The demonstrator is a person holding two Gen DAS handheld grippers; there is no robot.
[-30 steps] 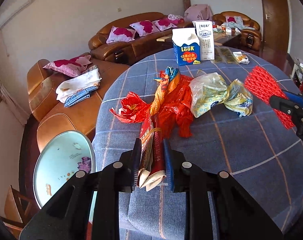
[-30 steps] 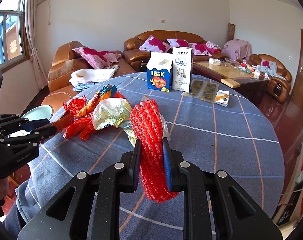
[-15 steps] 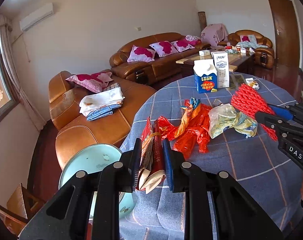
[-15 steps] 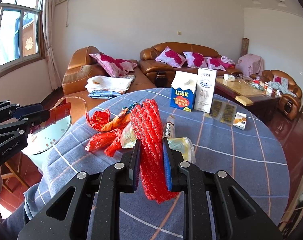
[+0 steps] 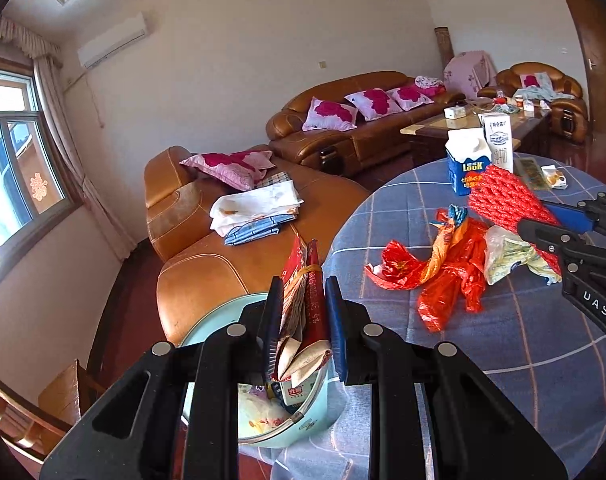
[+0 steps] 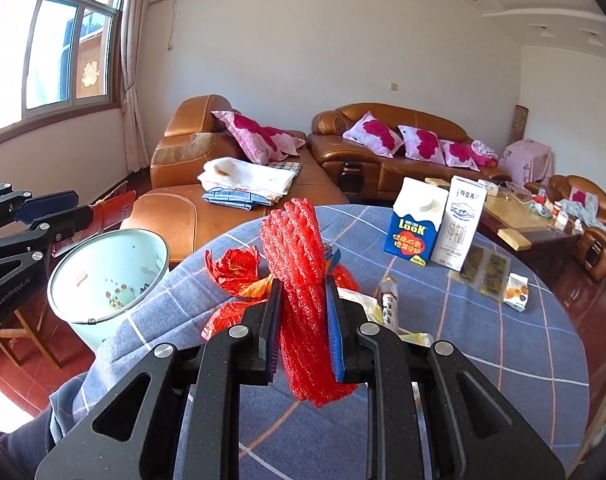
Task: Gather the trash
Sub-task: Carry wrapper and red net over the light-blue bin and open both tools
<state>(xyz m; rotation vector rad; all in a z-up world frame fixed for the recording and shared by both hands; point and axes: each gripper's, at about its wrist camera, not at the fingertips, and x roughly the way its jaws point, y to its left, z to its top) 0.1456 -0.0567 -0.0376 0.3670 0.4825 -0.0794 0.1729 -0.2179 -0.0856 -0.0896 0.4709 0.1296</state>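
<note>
The tablecloth (image 6: 483, 352) is grey-blue with a grid of thin white and orange lines. The foam net (image 6: 299, 280) is bright red with a mesh weave. The wrapper (image 5: 303, 300) is red with gold print and a pale inside. The bin (image 6: 103, 280) is pale mint green, dotted with small coloured motifs. The bags (image 5: 443, 268) are red and orange; another bag (image 5: 511, 252) is whitish with yellow-green print. One carton (image 6: 413, 224) is blue and white, the other carton (image 6: 461, 228) white. The sofas (image 6: 231, 216) are tan leather, with pink cushions (image 6: 259, 136) bearing magenta blooms.
</note>
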